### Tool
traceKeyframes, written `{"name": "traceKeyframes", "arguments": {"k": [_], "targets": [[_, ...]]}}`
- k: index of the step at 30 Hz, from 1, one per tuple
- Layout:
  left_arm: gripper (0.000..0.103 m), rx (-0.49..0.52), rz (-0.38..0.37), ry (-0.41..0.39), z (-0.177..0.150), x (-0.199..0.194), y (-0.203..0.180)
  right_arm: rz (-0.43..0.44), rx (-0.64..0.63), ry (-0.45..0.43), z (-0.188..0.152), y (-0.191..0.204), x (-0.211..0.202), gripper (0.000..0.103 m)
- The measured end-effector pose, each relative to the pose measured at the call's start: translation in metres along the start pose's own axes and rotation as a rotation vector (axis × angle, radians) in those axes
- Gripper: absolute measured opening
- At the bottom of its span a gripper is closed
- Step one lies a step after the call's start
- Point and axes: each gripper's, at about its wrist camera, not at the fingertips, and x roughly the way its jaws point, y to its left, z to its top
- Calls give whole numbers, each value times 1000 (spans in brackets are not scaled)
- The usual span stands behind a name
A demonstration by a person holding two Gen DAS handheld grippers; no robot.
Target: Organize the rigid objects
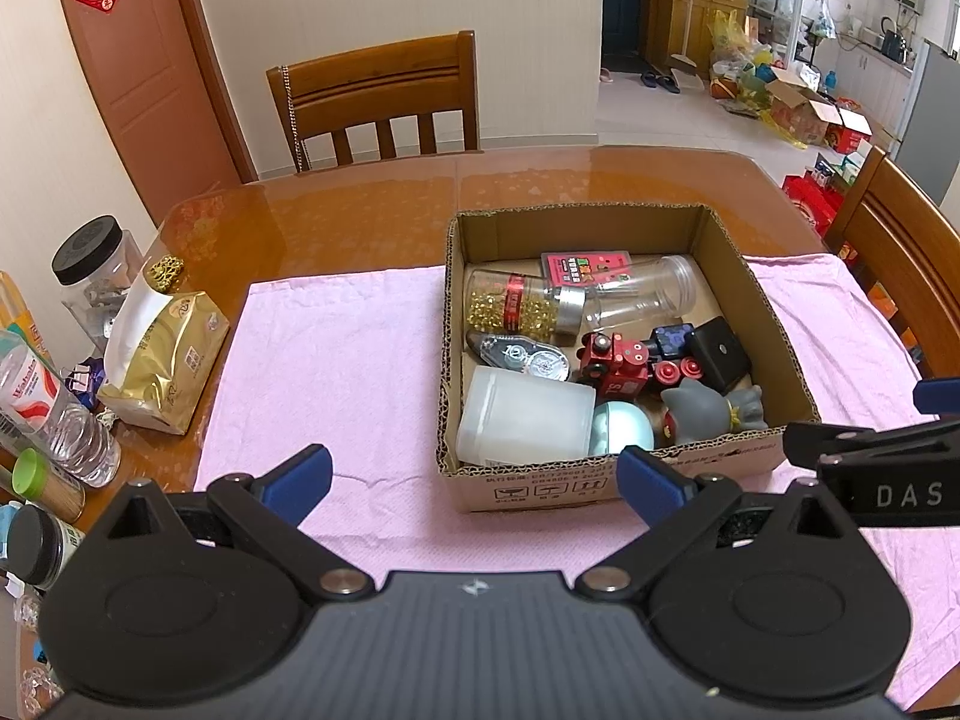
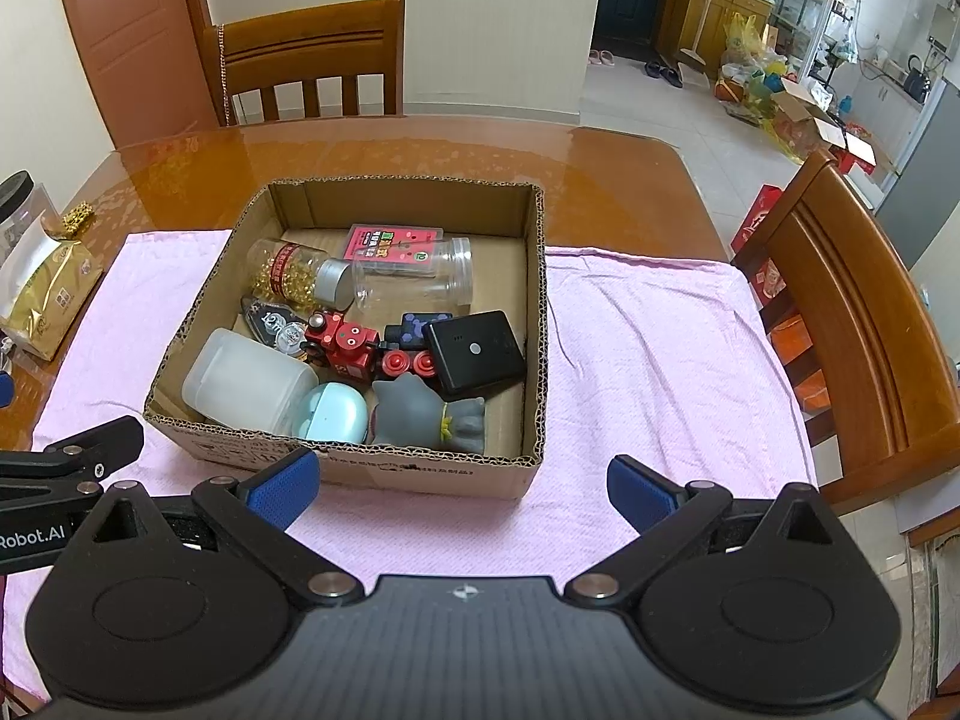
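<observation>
An open cardboard box (image 1: 474, 489) (image 2: 384, 471) stands on a pink towel (image 1: 336, 348) (image 2: 648, 360). Inside lie a white jar (image 1: 522, 420) (image 2: 246, 378), a red toy train (image 1: 618, 360) (image 2: 345, 345), a grey figure (image 1: 714, 411) (image 2: 420, 408), a black case (image 1: 720, 354) (image 2: 477, 351), a clear jar (image 1: 645, 291) (image 2: 414, 273), a jar of gold beads (image 1: 522, 303) (image 2: 297, 273), a teal case (image 2: 330, 414) and a pink card box (image 2: 390, 243). My left gripper (image 1: 474, 474) is open, just before the box's near wall. My right gripper (image 2: 462, 486) is open too, empty, at the box's near right corner.
Bottles, jars and a gold tissue pack (image 1: 162, 354) crowd the table's left edge. Wooden chairs stand behind (image 1: 378, 102) and to the right (image 2: 864, 312). The right gripper's body (image 1: 876, 468) shows at the left view's right edge. Bare towel lies left and right of the box.
</observation>
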Motion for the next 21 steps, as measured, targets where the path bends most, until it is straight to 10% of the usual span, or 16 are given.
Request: {"name": "traceKeyframes", "arguments": {"k": [21], "targets": [[100,-7,5,0,1,-2,2,1,-6,-8,2,0,-2,103]]}}
